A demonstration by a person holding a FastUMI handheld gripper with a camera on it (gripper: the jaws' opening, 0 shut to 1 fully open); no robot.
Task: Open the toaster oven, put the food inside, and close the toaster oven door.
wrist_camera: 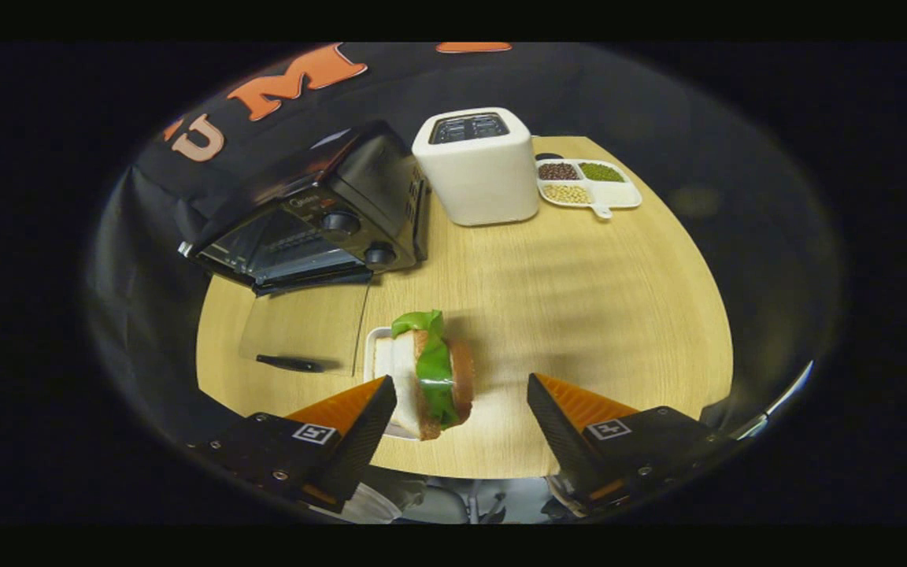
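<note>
**A:** The gripper (457, 413) is seen with its jaws spread wide and nothing held. The sandwich (430, 374) stands on edge in a white tray (371, 346) on the bench (579, 315), between the fingers but nearer the left one, which appears to be touching or just beside the bread. Contact cannot be told for sure.

**B:** And the oven (320, 213)?

**A:** It is placed beyond the sandwich, toward the left, with its glass door (304, 331) already let down flat onto the bench, handle (290, 363) nearest the gripper. The cavity is therefore judged to be open and ready.

**B:** What could be spoiled from here?

**A:** The sandwich is off centre between the jaws. If they are closed as they stand, it could be pushed sideways by the left finger, tipped over, or dragged off its tray. Its layers, bread and green leaf, could be squeezed apart by too hard a grip.

**B:** Anything in the way?

**A:** The lowered door lies across the path to the cavity; it could be struck by a low carry. A white toaster (475, 165) stands just beside the oven's right side, and a divided dish (589, 183) of beans is set past it, both clear of the likely route.
</note>
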